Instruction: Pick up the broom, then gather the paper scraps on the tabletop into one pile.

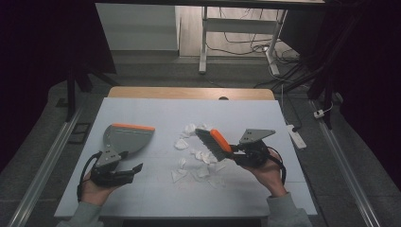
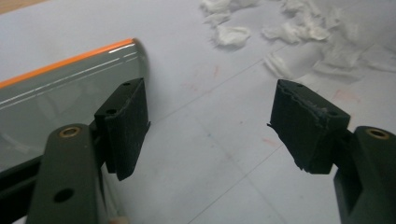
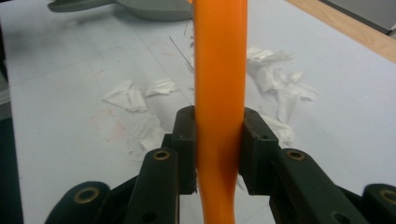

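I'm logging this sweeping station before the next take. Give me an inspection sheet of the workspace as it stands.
Surface: white table, wooden strip at its far edge; faint reddish marks in both gripper views.
Job's things: orange-handled brush held over the paper; grey dustpan with orange lip flat on the table, left of the pile.
Clutter: torn white paper scraps scattered mid-table.
Grippers: right gripper shut on the brush handle; left gripper open, holding nothing, beside the dustpan.
Cables: a black cable trails from each gripper; loose cables and a power strip on the floor to the right.
Surroundings: white desk legs beyond the table, dark curtains at both sides.
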A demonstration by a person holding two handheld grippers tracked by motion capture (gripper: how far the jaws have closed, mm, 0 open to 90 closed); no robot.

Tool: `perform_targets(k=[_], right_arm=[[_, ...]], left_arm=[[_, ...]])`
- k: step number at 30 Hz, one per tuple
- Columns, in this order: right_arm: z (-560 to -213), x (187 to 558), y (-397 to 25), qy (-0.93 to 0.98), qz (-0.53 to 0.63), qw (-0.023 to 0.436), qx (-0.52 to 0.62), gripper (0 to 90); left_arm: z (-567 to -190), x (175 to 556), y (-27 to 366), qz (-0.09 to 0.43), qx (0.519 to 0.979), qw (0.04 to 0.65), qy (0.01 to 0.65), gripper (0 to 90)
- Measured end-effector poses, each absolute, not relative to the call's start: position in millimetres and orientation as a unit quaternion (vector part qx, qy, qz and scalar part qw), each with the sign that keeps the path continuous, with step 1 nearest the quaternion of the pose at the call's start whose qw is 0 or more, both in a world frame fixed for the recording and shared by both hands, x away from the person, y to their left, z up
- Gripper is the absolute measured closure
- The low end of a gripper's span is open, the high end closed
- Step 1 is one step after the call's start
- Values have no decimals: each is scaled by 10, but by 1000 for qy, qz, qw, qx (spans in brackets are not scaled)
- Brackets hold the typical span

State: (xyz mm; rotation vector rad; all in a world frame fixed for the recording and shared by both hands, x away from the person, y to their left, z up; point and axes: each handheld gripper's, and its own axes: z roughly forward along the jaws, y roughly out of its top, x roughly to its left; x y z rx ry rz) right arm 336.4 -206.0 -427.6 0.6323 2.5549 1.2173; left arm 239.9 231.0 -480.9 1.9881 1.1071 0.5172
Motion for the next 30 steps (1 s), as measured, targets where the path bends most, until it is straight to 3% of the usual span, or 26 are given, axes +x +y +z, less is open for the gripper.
perform_targets(k=[30], right_arm=[[-4241, 3545, -2192, 856, 402, 162, 280, 702]], left_arm=[[-5030, 2395, 2457, 209, 791, 366, 443, 285]])
